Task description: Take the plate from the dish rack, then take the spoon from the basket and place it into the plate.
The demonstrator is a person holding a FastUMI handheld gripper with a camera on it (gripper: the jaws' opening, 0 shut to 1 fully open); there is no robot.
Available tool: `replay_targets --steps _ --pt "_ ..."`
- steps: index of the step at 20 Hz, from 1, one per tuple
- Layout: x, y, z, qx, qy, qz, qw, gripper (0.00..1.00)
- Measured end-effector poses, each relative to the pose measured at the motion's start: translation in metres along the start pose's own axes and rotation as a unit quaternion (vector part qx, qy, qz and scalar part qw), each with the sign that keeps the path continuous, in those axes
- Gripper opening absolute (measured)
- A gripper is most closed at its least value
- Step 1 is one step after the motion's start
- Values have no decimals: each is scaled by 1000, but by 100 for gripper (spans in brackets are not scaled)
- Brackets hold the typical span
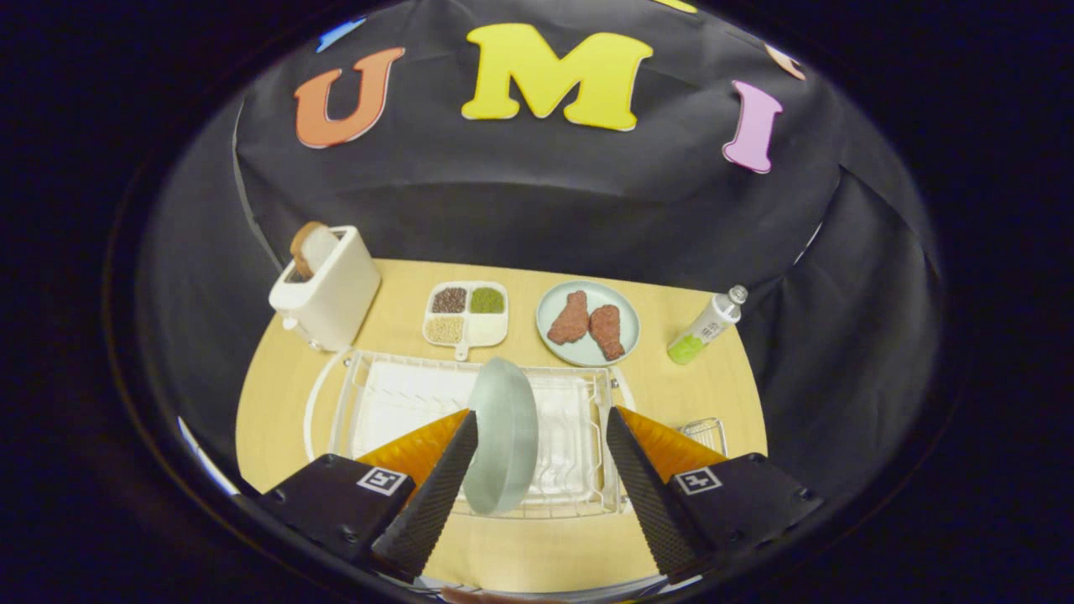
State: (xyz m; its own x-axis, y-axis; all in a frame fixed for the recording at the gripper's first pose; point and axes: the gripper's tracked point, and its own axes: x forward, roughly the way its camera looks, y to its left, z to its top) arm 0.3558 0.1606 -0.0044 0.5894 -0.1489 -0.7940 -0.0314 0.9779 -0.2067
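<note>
A pale green plate stands on edge in the white wire dish rack on the wooden table. My gripper is open above the rack. The plate sits between the fingers, close against the left one and well apart from the right one. A small wire basket pokes out just behind the right finger, to the right of the rack. What lies inside it is hidden.
Beyond the rack stand a white toaster with a bread slice, a divided dish of grains, a pale plate with two meat pieces, and a bottle lying tilted at the far right.
</note>
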Motion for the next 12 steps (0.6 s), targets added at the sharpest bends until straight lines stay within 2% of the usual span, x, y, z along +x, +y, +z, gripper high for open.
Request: replay_targets --steps 3,7,8,12 --pt "23 5 -4 -27 30 -63 997 99" --pt "36 -2 -5 -46 50 -153 986 86" --pt "37 0 -7 -49 57 -169 983 80" --pt "38 13 -4 -90 51 -202 974 78"
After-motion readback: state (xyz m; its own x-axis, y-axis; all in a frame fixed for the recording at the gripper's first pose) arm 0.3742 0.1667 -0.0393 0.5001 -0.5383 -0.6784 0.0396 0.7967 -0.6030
